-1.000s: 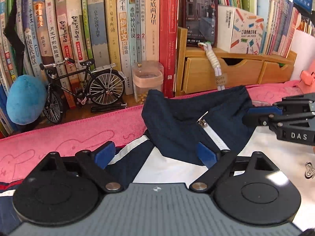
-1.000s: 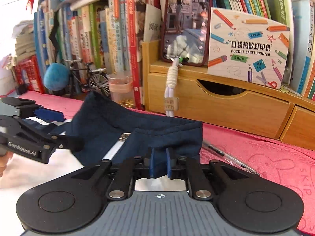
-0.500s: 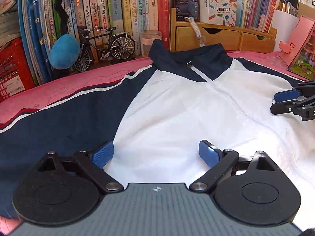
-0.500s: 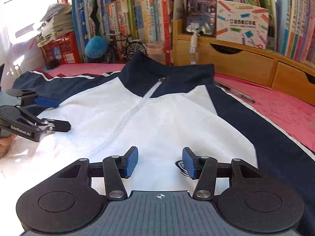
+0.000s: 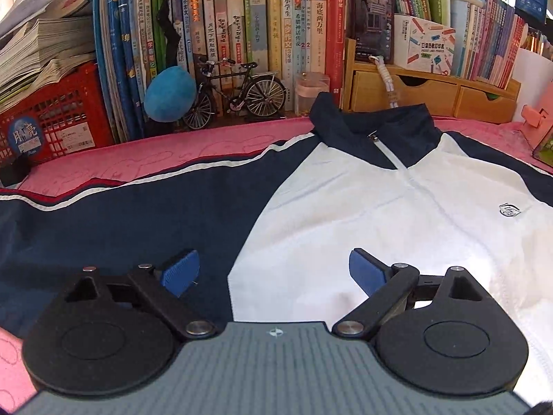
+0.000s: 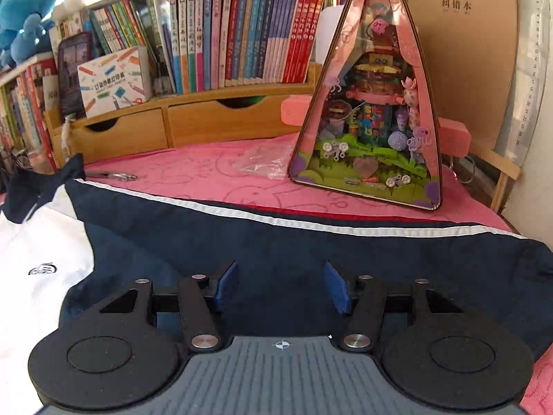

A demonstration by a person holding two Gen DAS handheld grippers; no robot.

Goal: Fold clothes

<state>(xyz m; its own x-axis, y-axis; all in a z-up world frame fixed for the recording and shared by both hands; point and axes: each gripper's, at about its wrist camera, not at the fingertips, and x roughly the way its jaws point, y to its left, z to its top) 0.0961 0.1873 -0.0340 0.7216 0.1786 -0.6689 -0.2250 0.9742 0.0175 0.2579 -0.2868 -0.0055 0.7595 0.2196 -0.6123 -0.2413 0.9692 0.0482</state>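
Both grippers stand with their jaws apart and hold nothing: the left gripper (image 5: 273, 271) hangs over the seam where the jacket's white chest meets its navy left-hand sleeve, and the right gripper (image 6: 280, 285) hangs over the other navy sleeve (image 6: 311, 252).

A second ago the right gripper was pinched on the navy collar and the left one sat close behind it; half a second ago both had let go and drawn back over the white front. Now they have parted further, each swung out toward its own sleeve, so that neither shows in the other's view.

So the jacket (image 5: 397, 214) has been released and lies spread face up and zipped across the pink mat (image 5: 145, 157). Its collar (image 5: 373, 131) points to the mat's far edge, near the wooden drawer unit (image 5: 428, 93), and its sleeves reach out toward the mat's left and right edges. By my reading the laying-out and smoothing is over and no fold shows; a sleeve looks like the likely part to be brought in over the chest.

Beyond the far edge stand a row of books (image 5: 262, 24), a model bicycle (image 5: 238, 97) and a blue plush ball (image 5: 169, 94). Near the mat's far right corner a triangular brick diorama (image 6: 373, 110) stands close behind the right sleeve, which a lifted sleeve could brush.
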